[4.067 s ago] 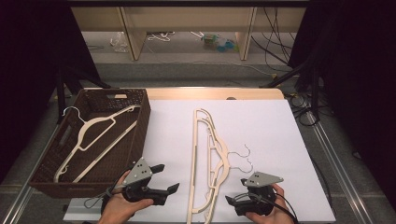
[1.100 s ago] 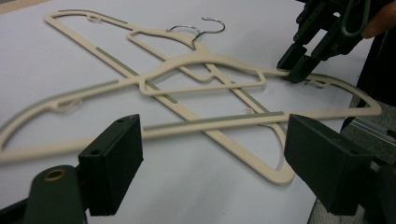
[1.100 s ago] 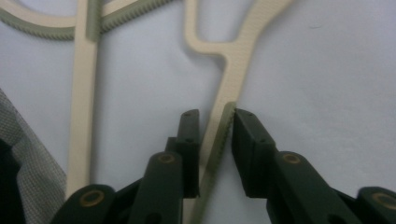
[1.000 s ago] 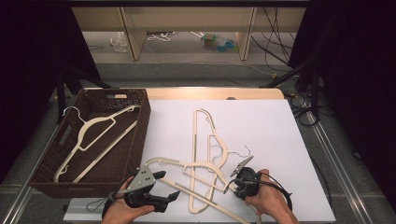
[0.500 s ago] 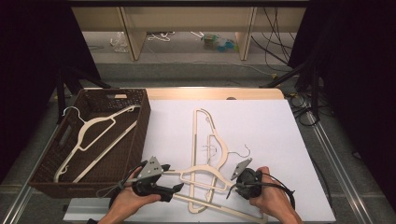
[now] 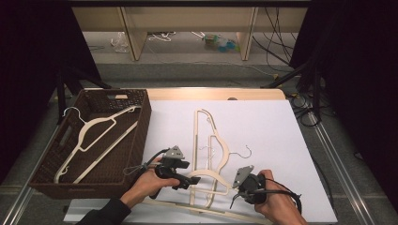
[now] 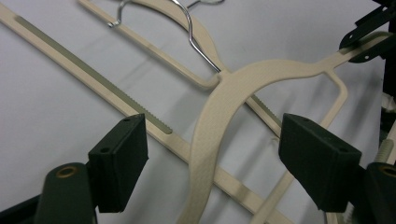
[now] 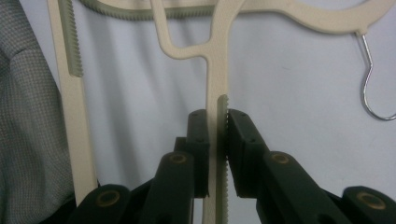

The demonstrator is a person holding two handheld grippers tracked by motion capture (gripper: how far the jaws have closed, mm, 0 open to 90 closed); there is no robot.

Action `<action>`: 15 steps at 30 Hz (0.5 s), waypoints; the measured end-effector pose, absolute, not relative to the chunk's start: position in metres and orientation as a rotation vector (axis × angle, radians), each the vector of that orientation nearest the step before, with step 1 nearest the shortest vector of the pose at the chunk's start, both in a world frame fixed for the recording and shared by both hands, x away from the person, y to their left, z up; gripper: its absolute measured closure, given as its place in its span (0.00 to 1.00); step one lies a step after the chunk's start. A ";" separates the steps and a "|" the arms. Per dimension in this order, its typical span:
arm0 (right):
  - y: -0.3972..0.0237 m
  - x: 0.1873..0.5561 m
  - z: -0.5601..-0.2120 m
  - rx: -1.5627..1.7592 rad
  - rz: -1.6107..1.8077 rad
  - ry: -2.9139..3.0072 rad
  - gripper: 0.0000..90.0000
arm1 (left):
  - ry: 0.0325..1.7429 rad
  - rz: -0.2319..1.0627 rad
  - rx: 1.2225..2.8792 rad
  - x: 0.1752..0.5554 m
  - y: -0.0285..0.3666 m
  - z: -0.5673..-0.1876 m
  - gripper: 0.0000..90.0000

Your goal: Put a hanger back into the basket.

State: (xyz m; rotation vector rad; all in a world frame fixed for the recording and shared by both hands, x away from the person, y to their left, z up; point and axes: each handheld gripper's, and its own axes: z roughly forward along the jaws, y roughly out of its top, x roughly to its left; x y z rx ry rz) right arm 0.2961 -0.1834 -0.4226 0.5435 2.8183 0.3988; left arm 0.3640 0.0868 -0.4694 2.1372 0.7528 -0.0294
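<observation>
A cream plastic hanger [image 6: 210,175] is lifted at the table's near edge, its long bar slanting towards me. My right gripper [image 6: 237,187] is shut on one ribbed arm of it [image 8: 215,79], pads pressed on both sides [image 8: 217,135]. My left gripper [image 6: 190,173] comes in from the left. Its jaws have just been closing and stand open around the hanger's curved shoulder [image 7: 205,135], pads clear of it [image 7: 217,158]. Two more cream hangers [image 6: 202,126] lie on the white sheet just beyond, one with a wire hook [image 6: 244,152].
A dark woven basket [image 6: 141,122] stands at the left of the table with another cream hanger [image 6: 94,129] inside. The white sheet [image 6: 272,131] is bare on the right. The table edge runs close below both hands.
My left gripper has moved right and slightly down, up to the held hanger's shoulder. The right gripper has lifted a little with the hanger, which has shifted to the right.
</observation>
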 end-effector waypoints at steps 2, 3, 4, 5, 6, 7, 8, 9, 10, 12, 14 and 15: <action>-0.183 0.295 -0.422 0.532 0.401 2.816 0.89 | 0.736 -0.059 2.135 0.366 0.082 -0.470 0.32; -0.182 0.295 -0.421 0.526 0.404 2.817 0.89 | 0.735 -0.076 2.134 0.368 0.081 -0.470 0.32; -0.182 0.295 -0.421 0.518 0.409 2.815 0.89 | 0.734 -0.079 2.144 0.369 0.080 -0.471 0.33; -0.182 0.294 -0.421 0.521 0.403 2.817 0.89 | 0.728 -0.116 2.143 0.371 0.078 -0.471 0.35; -0.182 0.294 -0.421 0.511 0.409 2.819 0.89 | 0.726 -0.146 2.147 0.373 0.076 -0.472 0.37; -0.182 0.293 -0.421 0.512 0.411 2.819 0.89 | 0.739 -0.171 2.138 0.374 0.074 -0.473 0.37; -0.181 0.293 -0.420 0.504 0.410 2.817 0.89 | 0.722 -0.198 2.147 0.376 0.074 -0.474 0.38; -0.181 0.293 -0.420 0.501 0.410 2.817 0.89 | 0.718 -0.222 2.142 0.377 0.072 -0.476 0.41; -0.181 0.292 -0.419 0.500 0.411 2.813 0.89 | 0.710 -0.235 2.158 0.379 0.071 -0.477 0.41; -0.181 0.292 -0.418 0.492 0.419 2.809 0.89 | 0.688 -0.265 2.163 0.381 0.070 -0.480 0.48; -0.182 0.292 -0.418 0.486 0.422 2.805 0.89 | 0.692 -0.308 2.162 0.380 0.069 -0.481 0.53; -0.182 0.292 -0.418 0.487 0.422 2.808 0.89 | 0.687 -0.307 2.163 0.380 0.070 -0.480 0.55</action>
